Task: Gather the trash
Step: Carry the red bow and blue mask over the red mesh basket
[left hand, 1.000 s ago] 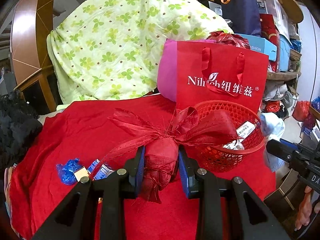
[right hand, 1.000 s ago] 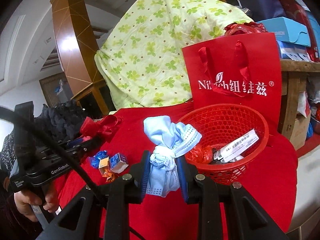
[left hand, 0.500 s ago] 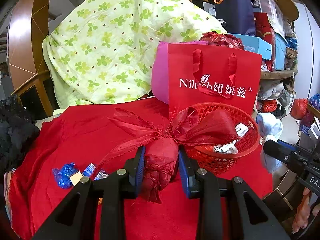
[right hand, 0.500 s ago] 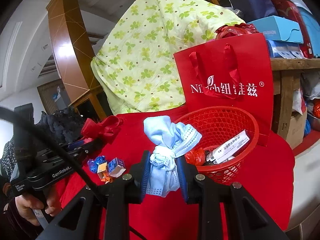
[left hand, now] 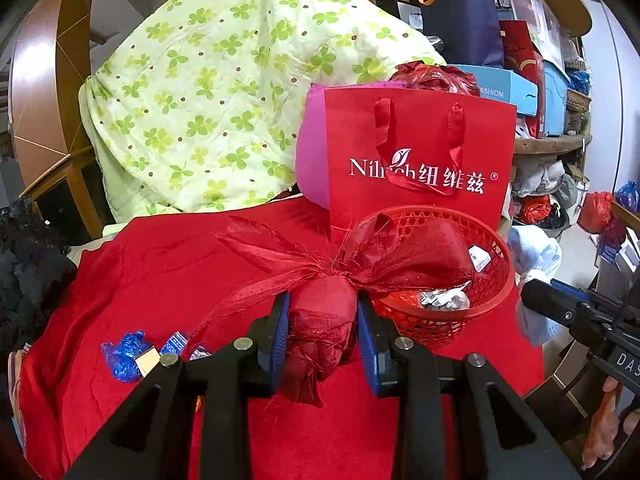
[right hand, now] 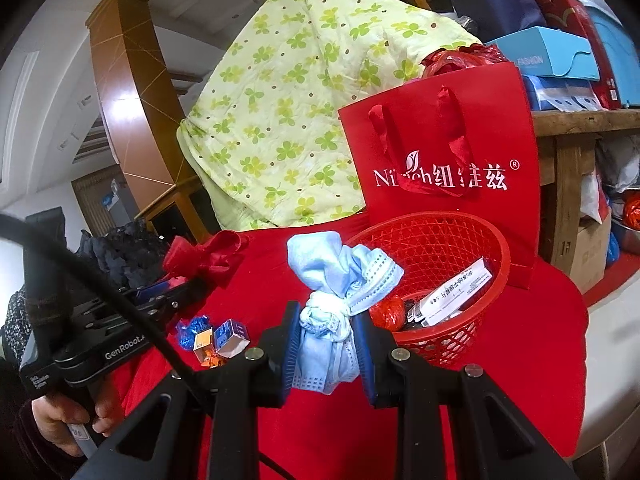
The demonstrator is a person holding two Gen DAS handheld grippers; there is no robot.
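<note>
Your left claw (left hand: 323,334) is clamped on a knotted red cloth bundle (left hand: 324,320), held just beside the red basket (left hand: 496,304). Your right claw (right hand: 328,344) grips a knotted blue mask bundle (right hand: 332,320) near the basket's rim, above the red-covered surface (right hand: 500,400).

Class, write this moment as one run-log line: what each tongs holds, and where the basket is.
left tongs: shut on red fabric bundle | right tongs: shut on blue mask bundle | red basket: ahead, unreached

The red knotted bundle (left hand: 324,320) screens much of the red basket (left hand: 496,240) interior. The red gift bag (left hand: 420,152) hides the pink cushion (left hand: 312,160) partly. The small wrappers' (right hand: 212,336) print is illegible.
</note>
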